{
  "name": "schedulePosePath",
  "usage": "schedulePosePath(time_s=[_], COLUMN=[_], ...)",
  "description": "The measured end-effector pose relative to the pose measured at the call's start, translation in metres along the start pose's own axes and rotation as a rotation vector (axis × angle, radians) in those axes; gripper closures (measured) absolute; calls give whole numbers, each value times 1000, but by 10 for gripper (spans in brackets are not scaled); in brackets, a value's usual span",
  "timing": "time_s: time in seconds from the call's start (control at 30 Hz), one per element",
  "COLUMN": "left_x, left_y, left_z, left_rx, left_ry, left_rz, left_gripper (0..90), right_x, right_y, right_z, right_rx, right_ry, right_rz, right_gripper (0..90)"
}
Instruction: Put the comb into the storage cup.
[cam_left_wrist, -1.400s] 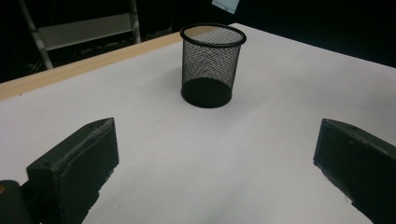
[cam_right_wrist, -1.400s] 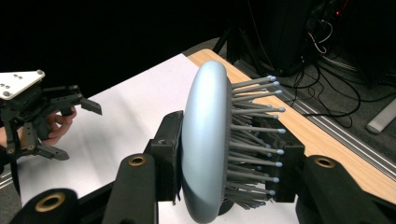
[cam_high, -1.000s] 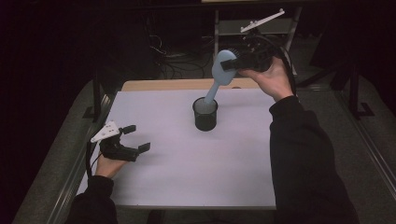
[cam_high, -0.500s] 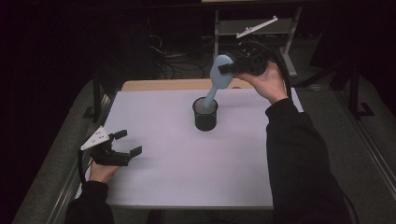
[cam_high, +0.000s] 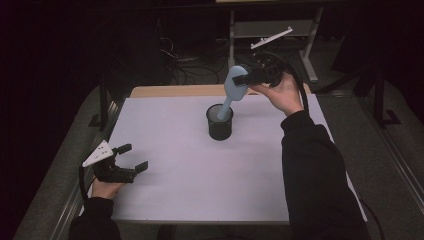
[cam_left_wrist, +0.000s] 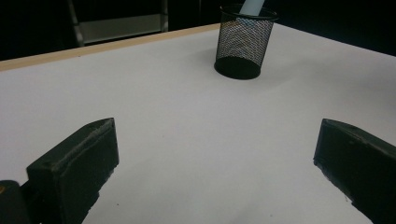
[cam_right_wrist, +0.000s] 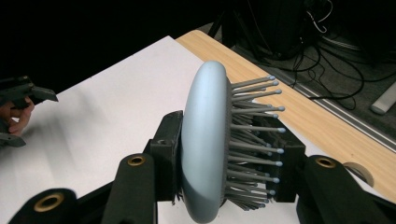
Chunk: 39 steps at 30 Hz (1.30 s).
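My right gripper (cam_high: 248, 78) is clamped on the head of the pale blue hairbrush (cam_high: 235, 86), whose handle slants down into the black mesh cup (cam_high: 220, 122) near the table's centre. My left gripper (cam_high: 131, 159) hovers with jaws spread wide at about eight o'clock from the cup, well apart. Only bare white tabletop (cam_high: 190, 170) lies between them, with cables (cam_high: 187, 70) on the floor beyond the far edge at twelve o'clock.

Pale-blue hairbrush (cam_high: 235, 85), handle in mesh cup (cam_high: 220, 122)

Black long sleeves; black gripper (cam_high: 133, 158) jaws, grey triangular plate, trailing black cable.
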<state>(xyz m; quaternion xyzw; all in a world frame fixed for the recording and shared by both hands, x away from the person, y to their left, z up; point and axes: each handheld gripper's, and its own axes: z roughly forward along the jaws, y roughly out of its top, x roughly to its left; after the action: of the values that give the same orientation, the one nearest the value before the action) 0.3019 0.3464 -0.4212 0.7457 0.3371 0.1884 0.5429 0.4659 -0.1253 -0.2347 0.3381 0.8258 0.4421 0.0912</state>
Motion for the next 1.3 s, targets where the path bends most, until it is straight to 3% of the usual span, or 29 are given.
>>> schedulePosePath(time_s=[0.33, 0.8, 1.07, 1.3], left_x=[-3, -2, -5, -5], left_y=[1, 0, 2, 2], left_z=[-6, -6, -5, -5], left_rx=[-32, -34, -53, -47], left_ry=[9, 7, -9, -8], left_rz=[-6, -3, -11, -10], left_gripper=[0, 0, 0, 0], right_x=[-2, -3, -2, -8], right_y=[-6, -13, -16, -27], right_z=[11, 30, 39, 47], right_rx=[16, 22, 24, 22], right_ry=[5, 18, 28, 37], right_rz=[5, 15, 15, 49], right_gripper=[541, 538, 537, 536])
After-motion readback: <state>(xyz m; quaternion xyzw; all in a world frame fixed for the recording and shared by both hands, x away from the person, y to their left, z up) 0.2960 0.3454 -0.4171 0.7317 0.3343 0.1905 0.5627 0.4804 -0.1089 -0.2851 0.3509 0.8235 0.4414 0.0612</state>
